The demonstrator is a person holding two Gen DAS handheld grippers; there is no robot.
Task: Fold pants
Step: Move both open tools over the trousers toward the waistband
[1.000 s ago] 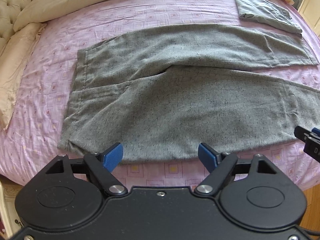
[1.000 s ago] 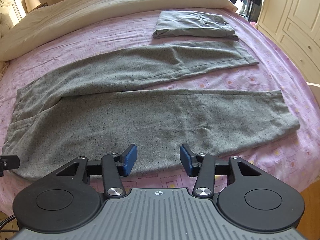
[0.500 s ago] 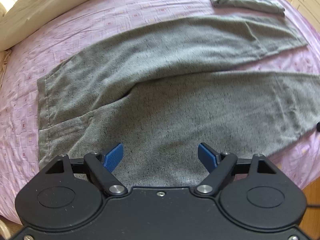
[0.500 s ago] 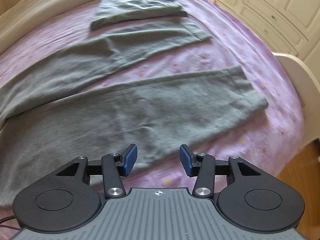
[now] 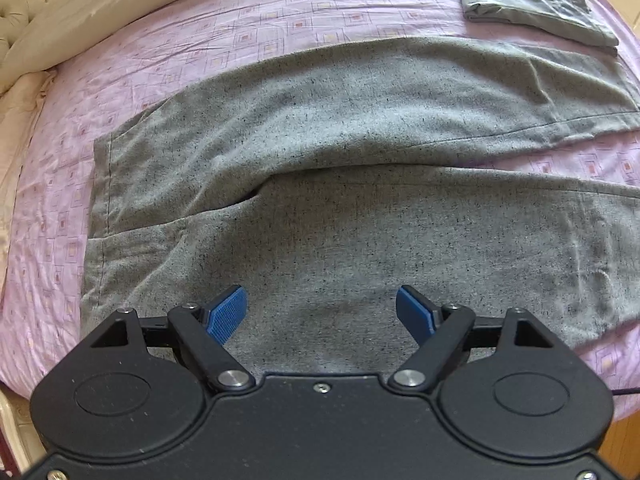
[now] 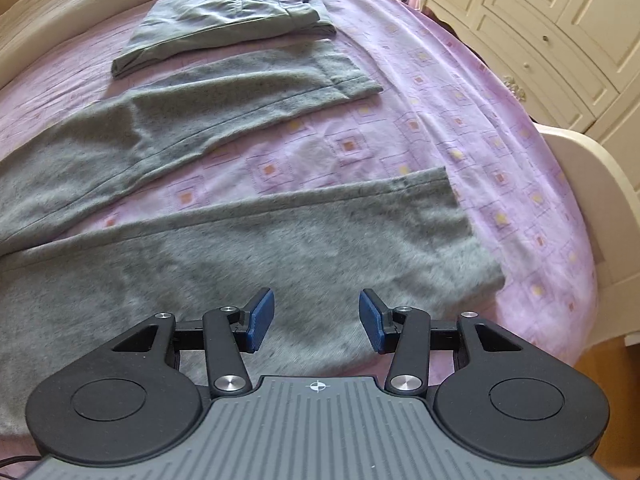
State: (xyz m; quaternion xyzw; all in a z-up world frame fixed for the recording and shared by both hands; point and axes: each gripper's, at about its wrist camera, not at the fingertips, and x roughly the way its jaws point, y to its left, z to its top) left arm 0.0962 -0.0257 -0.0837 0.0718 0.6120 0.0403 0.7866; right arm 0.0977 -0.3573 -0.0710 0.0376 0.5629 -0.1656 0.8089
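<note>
The grey pants (image 5: 360, 216) lie flat and unfolded on the pink patterned bedsheet (image 5: 192, 40), waistband at the left end and both legs running out to the right. The legs split apart toward the hems, with a strip of sheet showing between them (image 6: 320, 148). The near leg's hem (image 6: 468, 224) ends close to the bed's right edge.

The left gripper (image 5: 321, 308) hovers over the near leg close to the waist, its blue pads spread wide with nothing between them. The right gripper (image 6: 316, 316) sits over the near leg toward the hem, jaws likewise apart and empty; whether either one touches the cloth is hard to tell from these angles.

Beyond the far leg, just beside its hem, rests a folded grey garment (image 6: 228, 20). A cream duvet (image 5: 100, 12) lines the far side, and a cream wardrobe (image 6: 560, 20) stands past the footboard (image 6: 592, 184).
</note>
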